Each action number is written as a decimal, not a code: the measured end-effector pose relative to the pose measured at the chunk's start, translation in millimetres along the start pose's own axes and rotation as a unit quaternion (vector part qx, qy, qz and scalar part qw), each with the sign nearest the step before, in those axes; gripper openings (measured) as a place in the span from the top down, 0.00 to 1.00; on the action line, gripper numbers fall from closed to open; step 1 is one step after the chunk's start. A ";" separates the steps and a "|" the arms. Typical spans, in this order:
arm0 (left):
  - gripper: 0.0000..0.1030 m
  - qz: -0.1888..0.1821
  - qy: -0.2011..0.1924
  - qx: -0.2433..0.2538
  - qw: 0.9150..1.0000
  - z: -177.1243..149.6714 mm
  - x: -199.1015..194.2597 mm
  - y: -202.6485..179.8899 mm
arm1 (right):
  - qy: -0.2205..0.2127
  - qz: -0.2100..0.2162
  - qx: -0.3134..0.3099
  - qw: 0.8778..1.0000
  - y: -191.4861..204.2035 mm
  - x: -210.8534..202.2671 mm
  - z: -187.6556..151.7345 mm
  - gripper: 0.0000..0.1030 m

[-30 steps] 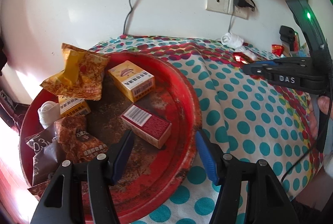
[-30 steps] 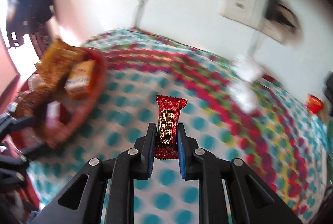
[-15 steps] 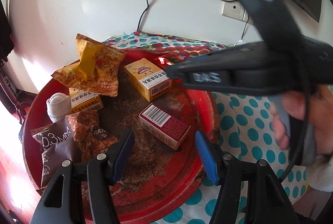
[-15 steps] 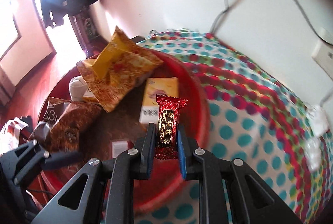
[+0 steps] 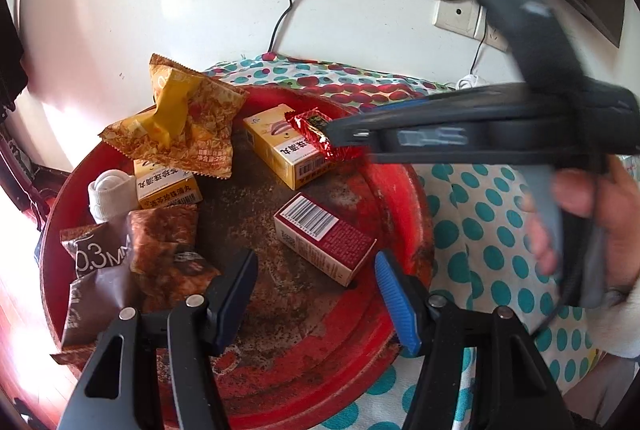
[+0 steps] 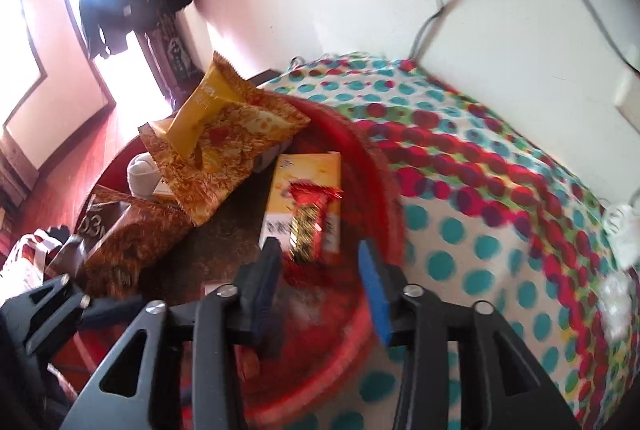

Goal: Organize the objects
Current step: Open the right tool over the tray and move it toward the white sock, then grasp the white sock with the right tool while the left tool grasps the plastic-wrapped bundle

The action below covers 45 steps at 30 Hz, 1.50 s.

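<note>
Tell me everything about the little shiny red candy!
The red candy is a small bar in a crinkly, shiny red foil wrapper with a dark panel of gold lettering and zigzag-cut ends. It is blurred in the right wrist view, just past the open fingers of the right gripper, which no longer pinch it. It sits over the yellow medicine box inside the red tray. Whether it rests on the box or is falling cannot be told.

Right gripper (image 6: 318, 264) jaws spread wide, nothing between them (view blurred); left gripper (image 5: 316, 284) likewise open.
</note>
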<state>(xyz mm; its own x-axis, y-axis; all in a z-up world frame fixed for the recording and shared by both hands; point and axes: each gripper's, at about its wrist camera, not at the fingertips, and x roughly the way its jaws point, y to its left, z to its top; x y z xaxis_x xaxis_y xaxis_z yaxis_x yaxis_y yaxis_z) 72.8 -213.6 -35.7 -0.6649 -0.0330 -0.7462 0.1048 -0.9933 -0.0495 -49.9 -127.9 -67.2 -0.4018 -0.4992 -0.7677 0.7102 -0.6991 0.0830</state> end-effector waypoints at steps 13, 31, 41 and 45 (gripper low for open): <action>0.39 -0.002 -0.044 0.083 0.996 0.0 -20.0 -51.0 | -0.026 -0.193 0.122 0.973 -182.1 -98.8 -109.9 0.37; 0.39 -0.052 0.011 0.118 0.992 88.1 47.4 -144.2 | -0.034 -0.196 0.147 0.969 -316.4 -18.6 -17.3 0.26; 0.39 -0.101 0.062 0.073 0.990 133.7 107.5 -178.2 | -0.040 -0.148 0.161 0.975 -314.0 -33.9 -58.6 0.72; 0.39 -0.123 0.061 0.087 0.987 146.0 123.4 -217.1 | -0.052 -0.168 0.157 0.972 -301.5 -75.8 -94.0 0.72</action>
<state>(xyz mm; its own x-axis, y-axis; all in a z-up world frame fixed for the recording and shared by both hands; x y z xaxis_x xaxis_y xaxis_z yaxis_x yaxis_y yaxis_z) -139.9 -18.3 -20.1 -0.5586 0.2144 -0.8012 -0.1845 -0.9739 -0.1320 -179.2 168.8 -93.8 -0.6486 -0.2542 -0.7174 0.3241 -0.9451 0.0418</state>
